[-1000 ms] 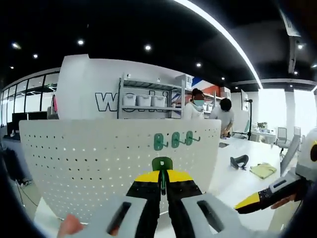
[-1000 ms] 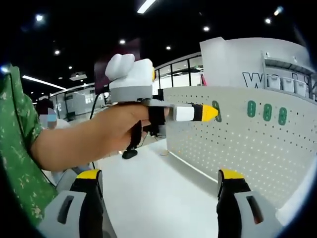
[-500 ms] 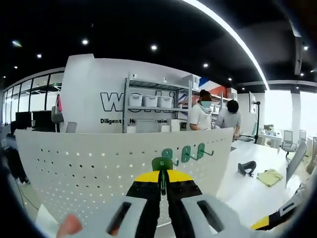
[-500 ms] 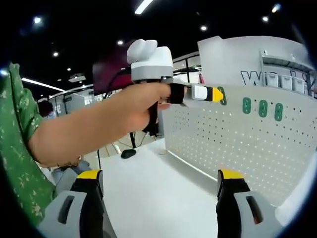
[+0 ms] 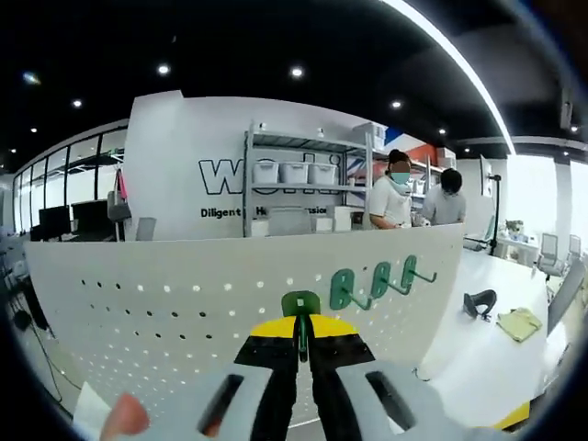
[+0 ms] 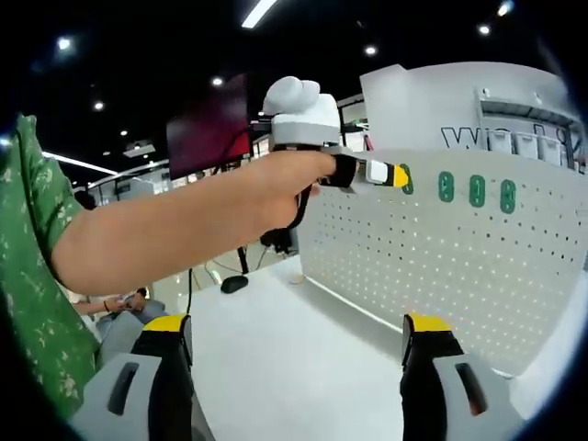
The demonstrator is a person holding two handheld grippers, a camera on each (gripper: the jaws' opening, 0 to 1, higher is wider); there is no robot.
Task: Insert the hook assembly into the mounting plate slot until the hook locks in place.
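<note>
Three green hooks [image 5: 377, 280] already hang in a row on the white pegboard [image 5: 165, 303], right of centre in the left gripper view; they show again at the upper right of the right gripper view. A fourth hook [image 5: 300, 304] sits at the middle of the left gripper view, pinched between the yellow tips of the left gripper [image 5: 300, 333], whose jaws are pressed together on it. Its green head stands close in front of the board; whether it touches the board I cannot tell.

In the right gripper view the left gripper appears at upper centre, held in a hand [image 6: 276, 188], its yellow tip right at the board, just left of the row of hooks. The right gripper [image 6: 299, 344] has its jaws wide apart at the bottom of its view, with nothing between them, over a white table [image 6: 276, 349] on which the board stands.

Behind the board in the left gripper view stand a shelf [image 5: 299, 179] with bins and two people [image 5: 418, 197] at the right.
</note>
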